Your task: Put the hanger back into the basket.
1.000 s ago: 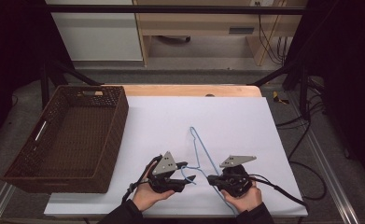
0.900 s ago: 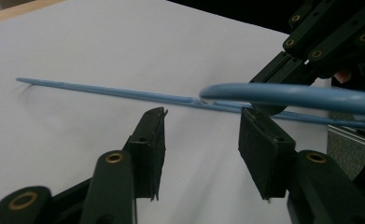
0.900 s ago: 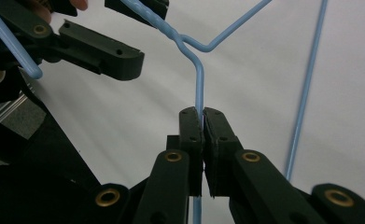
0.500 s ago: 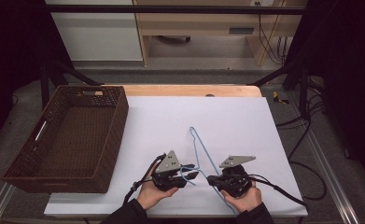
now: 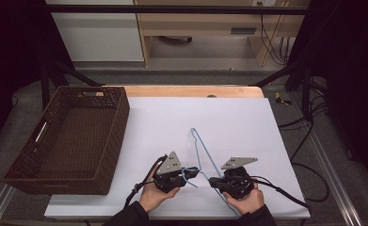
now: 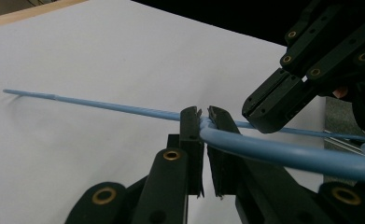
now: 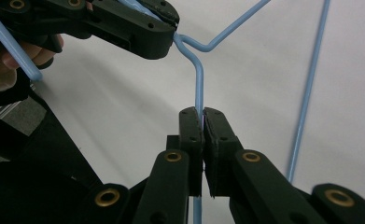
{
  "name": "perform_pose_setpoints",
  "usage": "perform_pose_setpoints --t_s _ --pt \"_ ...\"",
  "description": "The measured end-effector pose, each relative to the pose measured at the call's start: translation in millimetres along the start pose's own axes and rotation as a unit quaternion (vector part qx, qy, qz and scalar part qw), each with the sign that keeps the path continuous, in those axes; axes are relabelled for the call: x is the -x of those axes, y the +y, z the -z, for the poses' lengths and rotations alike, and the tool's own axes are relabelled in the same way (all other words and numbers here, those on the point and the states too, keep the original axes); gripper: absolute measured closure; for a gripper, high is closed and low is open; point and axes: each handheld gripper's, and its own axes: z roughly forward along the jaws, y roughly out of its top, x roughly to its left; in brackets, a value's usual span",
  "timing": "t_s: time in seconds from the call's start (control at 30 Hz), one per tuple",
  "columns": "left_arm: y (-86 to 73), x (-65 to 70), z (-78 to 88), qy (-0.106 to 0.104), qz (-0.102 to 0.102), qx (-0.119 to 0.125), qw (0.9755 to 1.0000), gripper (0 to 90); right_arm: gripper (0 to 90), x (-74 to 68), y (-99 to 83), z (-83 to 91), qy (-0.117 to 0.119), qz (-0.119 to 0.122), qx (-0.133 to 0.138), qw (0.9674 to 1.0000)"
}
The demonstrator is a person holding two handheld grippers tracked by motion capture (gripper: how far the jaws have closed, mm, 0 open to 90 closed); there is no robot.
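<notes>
On white table, wicker basket, dim room

Black grippers with brass-coloured screws, grey three-cornered top plates, trailing black cables; the person wears dark sleeves.

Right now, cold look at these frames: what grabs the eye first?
A blue wire hanger near the front of the white table, pinched by both grippers: the left gripper shut at the hook's neck, the right gripper shut on a wire just beside it. An empty dark wicker basket sits at the table's left.

Even overhead light, soft shadows, dark surroundings
</notes>
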Motion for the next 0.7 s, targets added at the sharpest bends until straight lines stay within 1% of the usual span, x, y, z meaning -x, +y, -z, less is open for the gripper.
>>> perform_pose_setpoints --t_s 0.07,0.2,0.23,0.27,0.3,0.33,0.37,0.4,0.43,0.47,0.5,0.53,0.57,0.6,0.63,0.67,0.7 --pt "0.2 0.4 0.1 0.000 0.002 0.000 1.0000 84.5 87.3 0.3 -0.2 0.0 -0.001 0.005 0.000 1.0000" --pt "0.3 0.4 0.4 -0.001 0.002 0.000 1.0000 84.6 86.4 -0.5 -0.4 0.6 -0.003 0.006 -0.001 1.0000" --pt "0.5 0.5 0.5 0.000 0.002 -0.001 1.0000 84.7 79.3 -1.3 -0.4 0.3 -0.011 0.009 -0.001 0.9999" --pt "0.6 0.7 0.6 0.000 0.002 -0.001 1.0000 84.7 75.9 -0.7 -0.6 0.5 -0.015 0.015 0.002 0.9998" --pt "0.7 0.8 0.6 0.000 0.002 -0.001 1.0000 84.7 70.6 -1.5 -0.3 1.3 -0.020 0.010 0.003 0.9998" --pt "0.7 0.8 0.6 0.000 0.002 -0.001 1.0000 84.6 70.6 -1.5 -0.3 1.3 -0.020 0.010 0.003 0.9998" --pt "1.1 1.2 0.6 0.001 0.003 -0.002 1.0000 84.7 62.0 -1.6 -0.5 0.5 -0.031 0.015 0.008 0.9994" --pt "1.1 1.2 0.6 0.001 0.003 -0.002 1.0000 84.7 62.0 -1.6 -0.5 0.5 -0.031 0.015 0.008 0.9994" --pt "1.5 1.4 0.6 0.002 0.002 -0.002 1.0000 84.7 59.8 -3.2 -0.9 -1.9 -0.042 0.024 0.013 0.9988" --pt "1.7 1.7 0.7 0.002 0.002 -0.002 1.0000 84.7 59.4 -3.9 -1.1 -3.3 -0.045 0.031 0.010 0.9985" --pt "1.7 1.7 0.7 0.002 0.002 -0.002 1.0000 84.7 59.4 -3.9 -1.1 -3.3 -0.045 0.031 0.010 0.9985" --pt "2.0 2.0 0.8 0.003 0.001 -0.004 1.0000 84.7 60.3 -5.9 -1.4 -5.7 -0.051 0.035 0.005 0.9981" --pt "2.1 2.1 0.9 0.003 0.001 -0.003 1.0000 84.7 63.7 -7.8 -1.6 -8.5 -0.056 0.042 -0.004 0.9975" --pt "1.9 2.5 0.7 0.004 0.001 -0.002 1.0000 84.7 66.3 -8.7 -1.8 -10.0 -0.056 0.042 -0.005 0.9975" --pt "2.0 2.5 0.7 0.004 0.001 -0.001 1.0000 84.7 72.7 -10.4 -2.0 -12.0 -0.055 0.043 -0.012 0.9975" --pt "2.2 2.4 0.8 0.004 0.002 -0.003 1.0000 84.6 76.7 -10.9 -2.3 -12.9 -0.054 0.046 -0.013 0.9974" --pt "2.2 2.4 0.8 0.004 0.002 -0.003 1.0000 84.7 80.6 -11.9 -2.3 -13.4 -0.054 0.044 -0.017 0.9975"
